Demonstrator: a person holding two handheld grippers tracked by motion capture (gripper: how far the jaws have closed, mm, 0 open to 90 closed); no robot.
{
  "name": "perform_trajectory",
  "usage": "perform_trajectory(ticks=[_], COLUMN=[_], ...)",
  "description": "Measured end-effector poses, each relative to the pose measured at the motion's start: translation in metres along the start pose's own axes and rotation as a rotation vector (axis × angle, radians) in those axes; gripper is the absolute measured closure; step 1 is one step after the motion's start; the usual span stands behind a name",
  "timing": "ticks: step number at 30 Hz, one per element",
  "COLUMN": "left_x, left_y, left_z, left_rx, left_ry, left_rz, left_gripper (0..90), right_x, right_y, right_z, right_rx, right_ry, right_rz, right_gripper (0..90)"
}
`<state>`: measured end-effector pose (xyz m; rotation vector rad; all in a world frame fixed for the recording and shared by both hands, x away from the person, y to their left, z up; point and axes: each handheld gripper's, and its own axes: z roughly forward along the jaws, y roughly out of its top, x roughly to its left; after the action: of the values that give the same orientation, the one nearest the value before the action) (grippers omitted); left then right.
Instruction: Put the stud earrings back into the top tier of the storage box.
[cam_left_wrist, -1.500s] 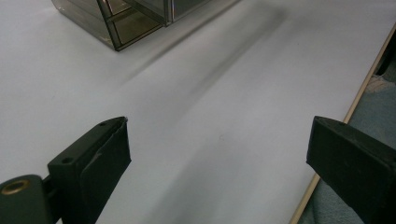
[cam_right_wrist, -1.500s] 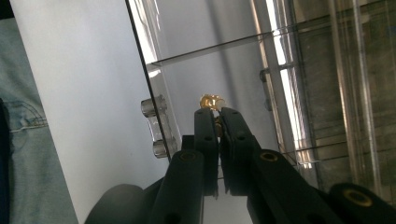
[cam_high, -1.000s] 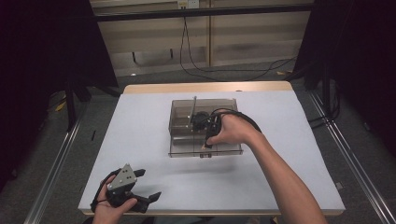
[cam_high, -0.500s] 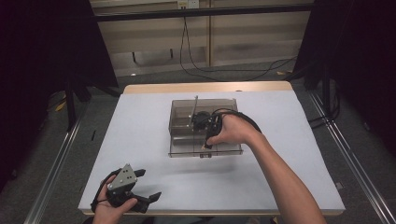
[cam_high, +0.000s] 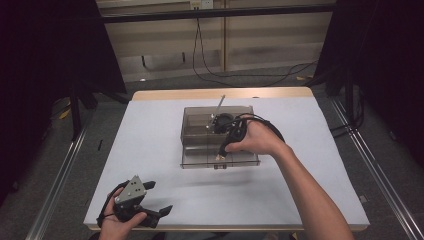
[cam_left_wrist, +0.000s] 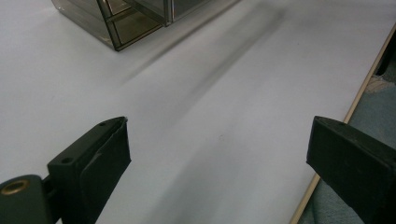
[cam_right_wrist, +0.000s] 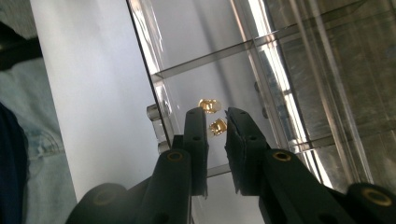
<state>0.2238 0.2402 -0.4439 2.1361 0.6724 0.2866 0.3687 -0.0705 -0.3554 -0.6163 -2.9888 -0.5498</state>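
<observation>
A smoky clear compartment box (cam_high: 200, 162) stands mid-table. My right gripper (cam_high: 220, 155) reaches down into its front part, held by a hand from the right. In the right gripper view its jaws (cam_right_wrist: 216, 122) stand a narrow gap apart and have just been opening. A small gold piece (cam_right_wrist: 218, 126) sits between the tips, and I cannot see the pads pressing it. A second gold glint (cam_right_wrist: 209, 105) lies just beyond. My left gripper (cam_high: 159, 196) rests in a hand at the table's front left corner. Its jaws (cam_left_wrist: 217, 154) are wide open over bare white tabletop.
A thin metal rod (cam_high: 220, 102) sticks up from the box's far side, beside a black part (cam_high: 223, 120). The right gripper's cable (cam_high: 265, 125) loops over the hand. The box corner (cam_left_wrist: 116, 28) lies well ahead of the left jaws. The table edge (cam_left_wrist: 327, 163) runs close on their right.
</observation>
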Motion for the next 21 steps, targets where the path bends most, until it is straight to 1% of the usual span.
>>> perform_trajectory(ticks=[1, 4, 5, 6, 7, 8, 10, 12, 13, 14, 15, 16, 17, 19, 21], left_x=[0.000, 0.001, 0.001, 0.001, 0.002, 0.002, 0.003, 0.004, 0.005, 0.005, 0.005, 0.005, 0.005, 0.004, 0.004], left_y=[0.000, 0.000, -0.001, -0.001, -0.001, -0.001, -0.001, -0.002, -0.002, -0.002, -0.003, -0.003, -0.003, -0.003, -0.002], left_z=[0.000, 0.000, 0.000, 0.000, 0.000, 0.000, -0.001, 0.000, -0.001, -0.001, -0.001, -0.001, -0.001, -0.001, -0.002], left_rx=[0.003, -0.002, -0.011, -0.013, -0.011, -0.012, -0.013, -0.025, -0.032, -0.024, -0.024, -0.028, -0.033, -0.029, -0.037], left_ry=[0.004, -0.002, -0.006, -0.006, -0.007, -0.008, -0.005, -0.015, -0.022, -0.013, -0.010, -0.019, -0.025, -0.021, -0.022], left_rz=[-0.002, -0.005, -0.016, -0.018, -0.016, -0.025, -0.028, -0.056, -0.062, -0.056, -0.060, -0.069, -0.076, -0.070, -0.071], left_gripper=[6.1, 5.9, 5.9, 5.8, 5.8, 5.8, 5.6, 5.4, 5.4, 5.4, 5.4, 5.4, 5.3, 5.2, 5.2], right_x=[0.000, -0.001, -0.002, -0.003, -0.004, -0.004, -0.003, -0.002, -0.001, -0.001, -0.001, 0.000, 0.000, -0.001, -0.001], right_y=[-0.002, -0.011, -0.013, -0.016, -0.018, -0.021, -0.025, -0.031, -0.034, -0.036, -0.039, -0.042, -0.045, -0.053, -0.059], right_z=[-0.001, -0.004, -0.004, -0.005, -0.005, -0.006, -0.007, -0.008, -0.007, -0.007, -0.006, -0.007, -0.007, -0.009, -0.010], right_rx=[-0.015, -0.086, -0.104, -0.132, -0.148, -0.164, -0.206, -0.242, -0.252, -0.259, -0.271, -0.282, -0.302, -0.344, -0.380], right_ry=[0.006, 0.013, 0.010, 0.006, 0.006, 0.001, 0.000, -0.002, -0.007, -0.023, -0.026, -0.026, -0.026, -0.017, -0.034], right_rz=[0.003, 0.040, 0.043, 0.056, 0.057, 0.060, 0.061, 0.079, 0.089, 0.096, 0.103, 0.114, 0.126, 0.153, 0.177], right_gripper=[78.8, 79.0, 78.8, 78.9, 78.9, 78.9, 78.8, 78.7, 78.4, 78.3, 78.0, 77.6, 77.4, 76.3, 74.5])
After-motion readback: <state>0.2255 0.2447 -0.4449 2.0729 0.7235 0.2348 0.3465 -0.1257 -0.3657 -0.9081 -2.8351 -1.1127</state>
